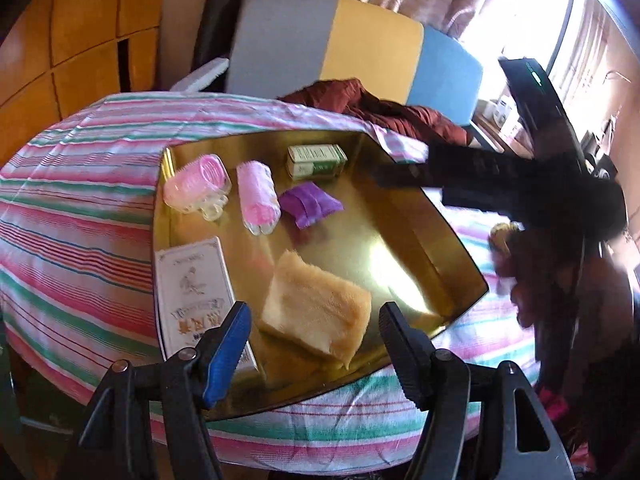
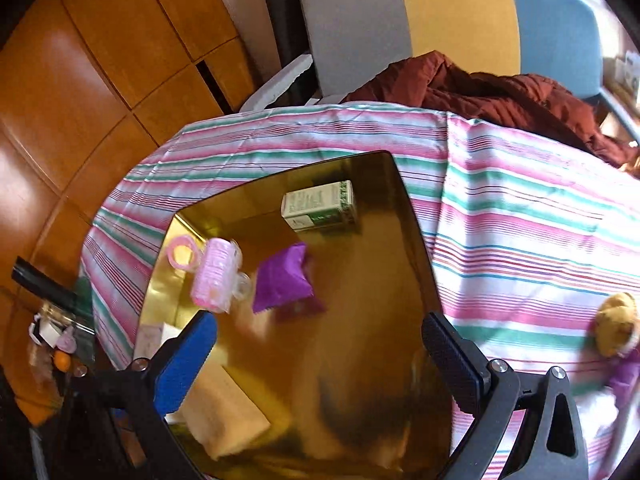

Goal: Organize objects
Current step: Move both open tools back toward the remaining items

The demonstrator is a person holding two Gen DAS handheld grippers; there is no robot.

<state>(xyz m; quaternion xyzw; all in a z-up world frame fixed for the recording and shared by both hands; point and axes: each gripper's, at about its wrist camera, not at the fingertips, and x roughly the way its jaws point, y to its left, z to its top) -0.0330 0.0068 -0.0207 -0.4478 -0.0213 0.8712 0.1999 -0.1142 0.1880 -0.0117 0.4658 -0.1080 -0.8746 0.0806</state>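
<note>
A gold mirrored tray (image 1: 360, 216) (image 2: 360, 280) lies on a striped tablecloth. On it are two pink hair rollers (image 1: 198, 184) (image 1: 258, 196), a purple pouch (image 1: 310, 202) (image 2: 282, 282), a green-and-white box (image 1: 316, 160) (image 2: 318, 206), a white printed box (image 1: 194, 284) and a tan folded cloth (image 1: 316, 308) (image 2: 224, 412). My left gripper (image 1: 314, 320) is open just above the tan cloth at the tray's near edge. My right gripper (image 2: 320, 328) is open above the tray with nothing between its fingers; in the left wrist view the right gripper (image 1: 416, 184) reaches over the tray's right rim.
A small plush bear (image 2: 616, 328) (image 1: 502, 236) lies on the tablecloth (image 2: 520, 208) right of the tray. A maroon jacket (image 2: 500, 92) and a grey, yellow and blue chair (image 1: 332, 40) are behind the table. Wooden cabinets (image 2: 100, 60) stand at left, with a cluttered glass side table (image 2: 60, 340) below.
</note>
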